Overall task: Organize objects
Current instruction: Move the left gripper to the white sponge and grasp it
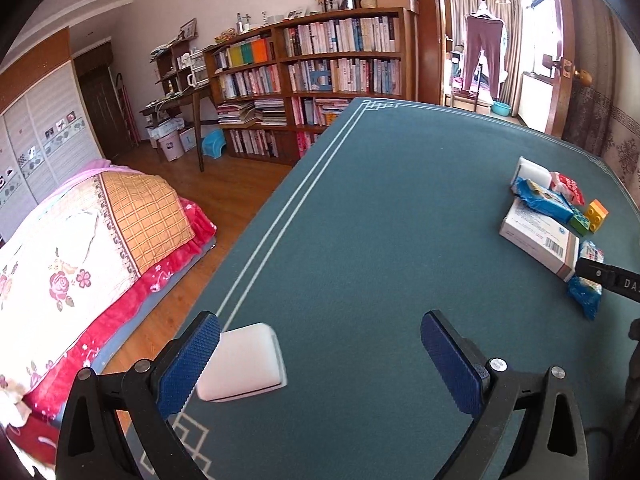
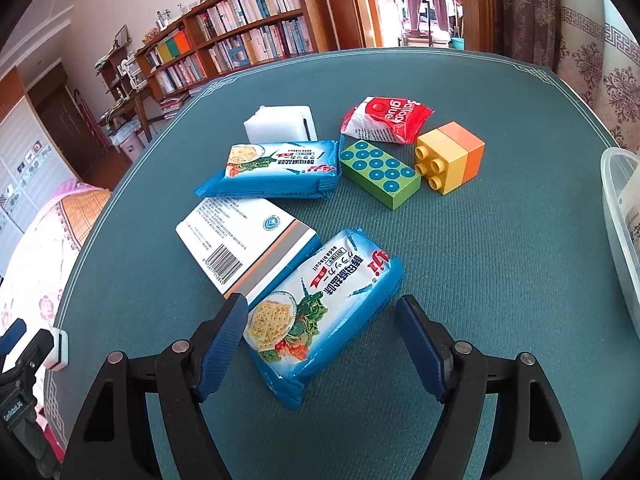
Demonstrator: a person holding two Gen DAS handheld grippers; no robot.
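Observation:
My left gripper (image 1: 320,354) is open; a white sponge block (image 1: 242,362) lies on the green table beside its left finger, near the table's left edge. My right gripper (image 2: 320,340) is open, its fingers straddling the near end of a blue soda-biscuit packet (image 2: 320,304). Beyond lie a white medicine box (image 2: 244,244), a second blue biscuit packet (image 2: 276,170), a white block (image 2: 280,124), a red glue packet (image 2: 386,120), a green dotted block (image 2: 380,174) and a yellow-orange brick (image 2: 450,158). The same pile shows at the right of the left wrist view (image 1: 552,216).
A clear plastic container (image 2: 620,224) stands at the table's right edge. A bed (image 1: 80,248) lies left of the table, with bookshelves (image 1: 320,80) behind. The left gripper with the sponge shows at the lower left of the right wrist view (image 2: 40,350).

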